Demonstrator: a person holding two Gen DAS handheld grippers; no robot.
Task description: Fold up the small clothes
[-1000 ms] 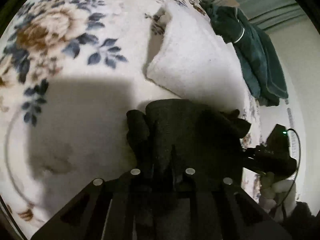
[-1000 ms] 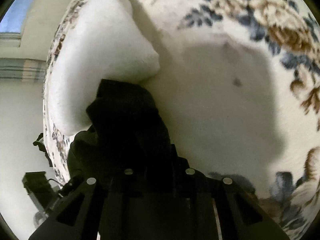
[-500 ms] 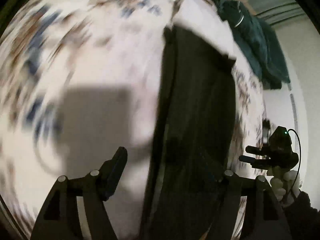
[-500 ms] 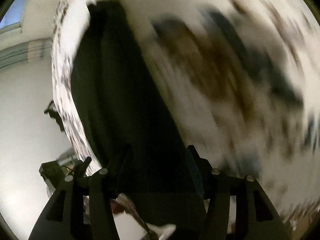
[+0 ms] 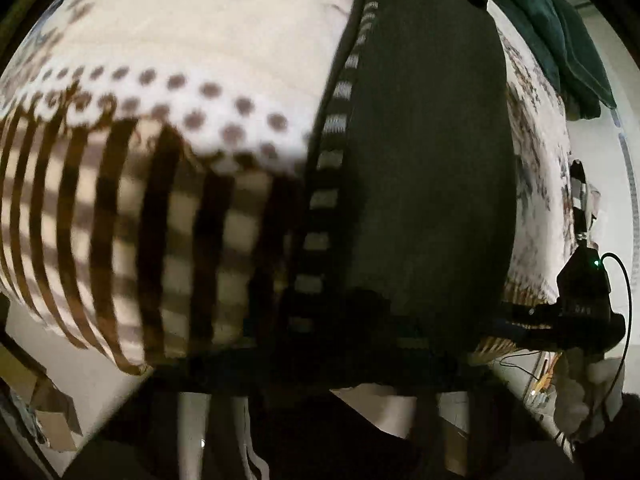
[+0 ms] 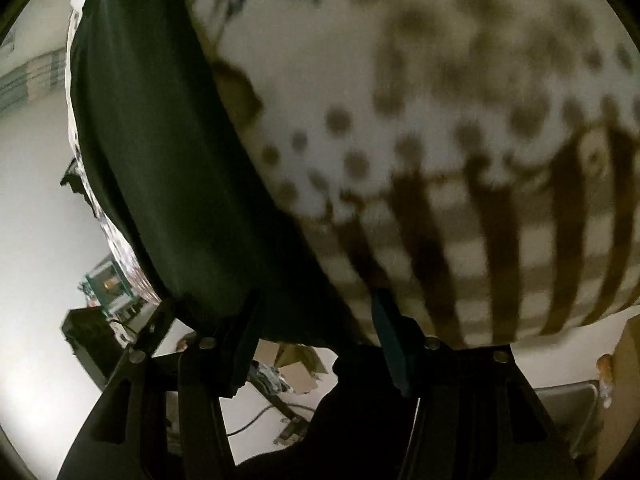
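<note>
Matt dark cloth garment [image 5: 428,168]

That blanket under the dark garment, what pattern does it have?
The blanket is cream, with brown dots above dark brown stripes near its edge; the left wrist view shows it best.

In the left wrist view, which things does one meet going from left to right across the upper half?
Patterned blanket → black garment with striped edge → dark green clothing → white wall.
</note>
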